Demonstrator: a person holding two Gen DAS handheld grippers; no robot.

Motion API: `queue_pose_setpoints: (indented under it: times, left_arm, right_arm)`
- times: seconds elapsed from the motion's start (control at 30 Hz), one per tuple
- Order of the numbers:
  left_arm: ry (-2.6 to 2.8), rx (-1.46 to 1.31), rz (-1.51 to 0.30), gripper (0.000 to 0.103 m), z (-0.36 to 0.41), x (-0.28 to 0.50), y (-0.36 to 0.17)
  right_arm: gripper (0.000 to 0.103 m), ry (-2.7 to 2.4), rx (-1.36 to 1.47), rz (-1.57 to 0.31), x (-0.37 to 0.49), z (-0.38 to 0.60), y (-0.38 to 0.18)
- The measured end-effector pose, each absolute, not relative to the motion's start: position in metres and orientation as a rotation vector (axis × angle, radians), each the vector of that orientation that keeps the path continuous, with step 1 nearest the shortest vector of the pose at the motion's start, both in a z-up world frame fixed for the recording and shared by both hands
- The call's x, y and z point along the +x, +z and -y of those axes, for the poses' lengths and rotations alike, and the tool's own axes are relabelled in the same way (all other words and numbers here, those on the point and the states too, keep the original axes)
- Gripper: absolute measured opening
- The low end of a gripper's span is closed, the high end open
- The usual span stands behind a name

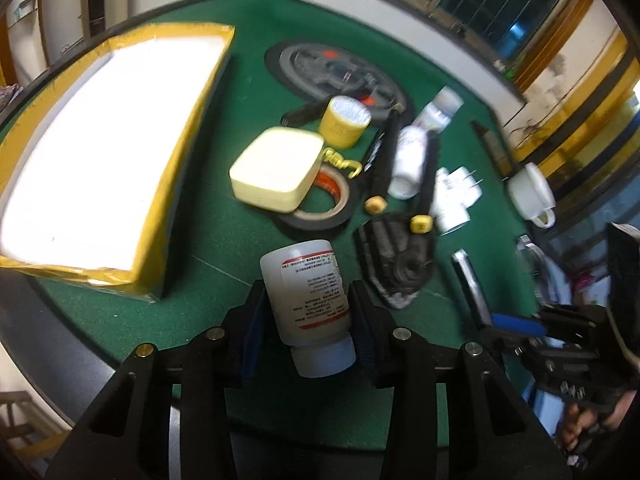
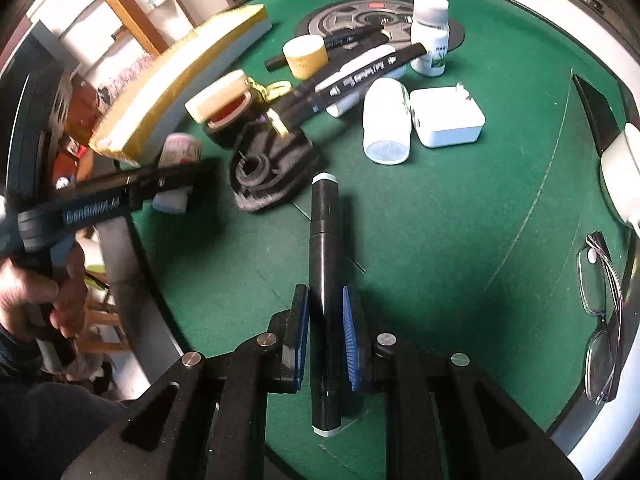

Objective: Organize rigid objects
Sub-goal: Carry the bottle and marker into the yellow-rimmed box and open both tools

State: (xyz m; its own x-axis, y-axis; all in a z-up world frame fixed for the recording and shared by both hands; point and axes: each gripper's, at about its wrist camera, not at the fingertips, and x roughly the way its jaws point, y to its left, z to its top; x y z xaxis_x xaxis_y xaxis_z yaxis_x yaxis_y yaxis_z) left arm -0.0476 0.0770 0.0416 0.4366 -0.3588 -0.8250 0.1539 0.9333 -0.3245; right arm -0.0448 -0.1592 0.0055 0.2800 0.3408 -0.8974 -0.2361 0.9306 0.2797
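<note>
White bottle point(image 1: 307, 298) (cap rearward) clamped between left tongs point(image 1: 310, 322).

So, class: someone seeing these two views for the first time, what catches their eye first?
Each gripper holds something: the left gripper clamps a white bottle with a blue cap, and the right gripper clamps a black marker. Beyond them, clutter covers the green table, and a bright yellow-edged box sits at its left.

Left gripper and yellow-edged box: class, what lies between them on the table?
In the left wrist view, only bare green felt lies between the left gripper, shut on a white bottle, and the box.
</note>
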Motion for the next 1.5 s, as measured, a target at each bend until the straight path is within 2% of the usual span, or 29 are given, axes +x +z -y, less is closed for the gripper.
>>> queue_pose_setpoints:
  times: [0.27, 0.6, 0.8, 0.97, 1.23, 1.5]
  left_arm:
    - [-0.227, -0.239, -0.944, 0.038, -0.145, -0.03, 0.082]
    - [-0.06, -0.101, -0.889, 0.039, -0.221, 0.042, 0.073]
    - [-0.032, -0.035, -0.912, 0.039, -0.229, 0.071, 0.046]
    - [0.022, -0.047, -0.949, 0.039, -0.22, 0.06, 0.027]
    - [0.202, -0.105, -0.926, 0.039, -0.205, 0.039, 0.028]
    - [0.305, -0.147, -0.903, 0.039, -0.236, 0.051, 0.031]
  right_arm:
    - [0.015, 0.459, 0.19, -1.149, -0.019, 0.148, 0.047]
    - [0.015, 0.605, 0.154, -1.157, 0.036, 0.023, 0.061]
    - [0.015, 0.597, 0.184, -1.192, 0.065, -0.024, 0.051]
    - [0.015, 0.571, 0.169, -1.207, 0.077, -0.041, 0.042]
    - [0.015, 0.548, 0.137, -1.216, 0.089, -0.057, 0.038]
    - [0.015, 0.535, 0.095, -1.224, 0.1, -0.072, 0.034]
